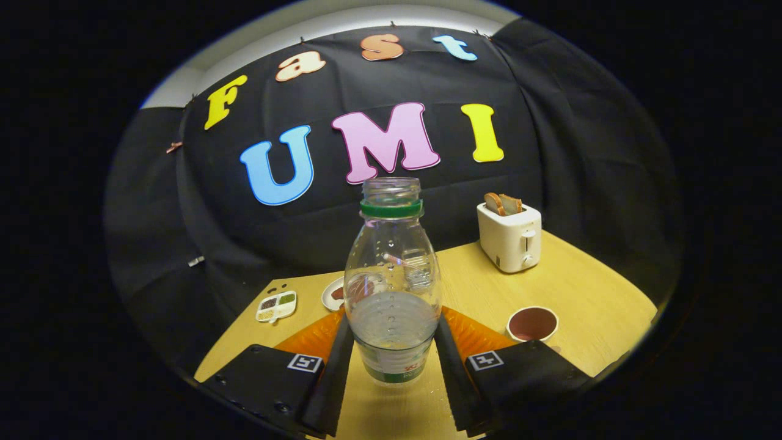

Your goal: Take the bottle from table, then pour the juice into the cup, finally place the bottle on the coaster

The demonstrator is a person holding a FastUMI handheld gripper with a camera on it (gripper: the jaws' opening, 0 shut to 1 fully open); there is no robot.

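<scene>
A clear plastic bottle (391, 269) with a green neck ring and no cap stands upright between my two fingers. Pale liquid fills its lower half. My gripper (393, 345) is shut on the bottle, and both black fingers (335, 373) press against its lower body from the sides. Whether the bottle's base rests on the wooden table (586, 299) or hangs just above it I cannot tell. Beyond my right finger lies a round, white-rimmed thing with a dark brown middle (532, 322); it could be a cup or a coaster.
A white toaster (509, 237) with bread slices in it stands at the back right of the table. Behind the bottle lies a small white plate (332, 294), with a small divided tray (276, 305) to its left. Black cloth walls close off the table's far side.
</scene>
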